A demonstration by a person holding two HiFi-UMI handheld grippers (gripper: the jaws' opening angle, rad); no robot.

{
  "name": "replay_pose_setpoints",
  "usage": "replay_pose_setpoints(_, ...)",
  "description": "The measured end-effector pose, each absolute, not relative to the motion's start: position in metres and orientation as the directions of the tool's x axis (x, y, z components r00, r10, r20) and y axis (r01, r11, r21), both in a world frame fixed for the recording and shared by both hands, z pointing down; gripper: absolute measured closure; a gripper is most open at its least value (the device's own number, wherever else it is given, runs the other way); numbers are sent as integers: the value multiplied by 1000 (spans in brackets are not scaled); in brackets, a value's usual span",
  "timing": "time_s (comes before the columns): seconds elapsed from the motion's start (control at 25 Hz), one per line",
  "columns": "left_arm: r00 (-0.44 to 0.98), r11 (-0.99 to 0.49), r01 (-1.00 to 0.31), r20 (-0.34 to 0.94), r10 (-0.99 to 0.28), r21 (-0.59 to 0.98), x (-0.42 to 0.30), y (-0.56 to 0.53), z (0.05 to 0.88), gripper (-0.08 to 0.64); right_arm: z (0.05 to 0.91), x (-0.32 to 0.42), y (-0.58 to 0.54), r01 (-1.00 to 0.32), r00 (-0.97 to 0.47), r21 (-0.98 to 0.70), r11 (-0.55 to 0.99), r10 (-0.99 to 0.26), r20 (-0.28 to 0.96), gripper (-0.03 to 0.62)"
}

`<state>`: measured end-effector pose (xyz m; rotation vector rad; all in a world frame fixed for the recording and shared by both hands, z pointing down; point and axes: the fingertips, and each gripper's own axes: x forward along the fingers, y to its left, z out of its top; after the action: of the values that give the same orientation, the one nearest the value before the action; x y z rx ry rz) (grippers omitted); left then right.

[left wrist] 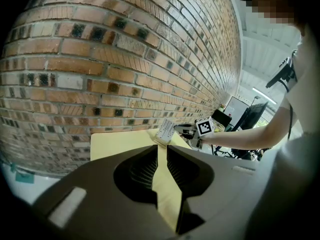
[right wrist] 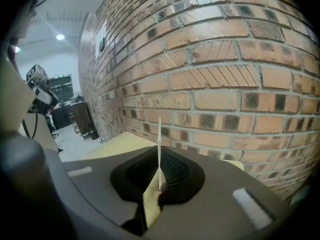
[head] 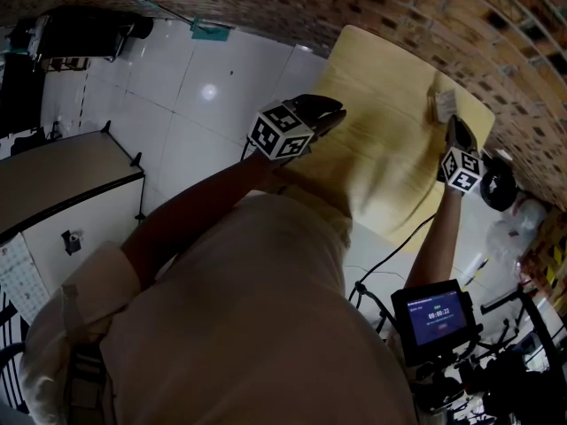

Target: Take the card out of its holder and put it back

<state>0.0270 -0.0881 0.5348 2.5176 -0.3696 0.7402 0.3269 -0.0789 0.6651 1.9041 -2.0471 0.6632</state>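
Since the card [right wrist: 159, 134] looks thin, light and probably bendy, the right tongs [right wrist: 160, 174] pinch its edge, fully closed; the left tongs [left wrist: 161, 156] stand slightly apart, empty.

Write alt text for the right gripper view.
The right claw is shut on a thin white card, seen edge-on and upright. Behind it are a brick wall and the top of a pale yellow table.

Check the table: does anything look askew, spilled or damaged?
Nothing stands out. The card stands at the far end of the table by the brick wall, pinched in the right gripper; its slight lean fits being handled. No spill or damage shows.
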Motion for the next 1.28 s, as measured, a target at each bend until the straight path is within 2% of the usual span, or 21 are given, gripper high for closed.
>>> replay_pose_setpoints(1.28,812,-849,-372,574,-102,376,29,-84,535,483,682,322,-75,-979,-88,-202,-19,-857,508,579)
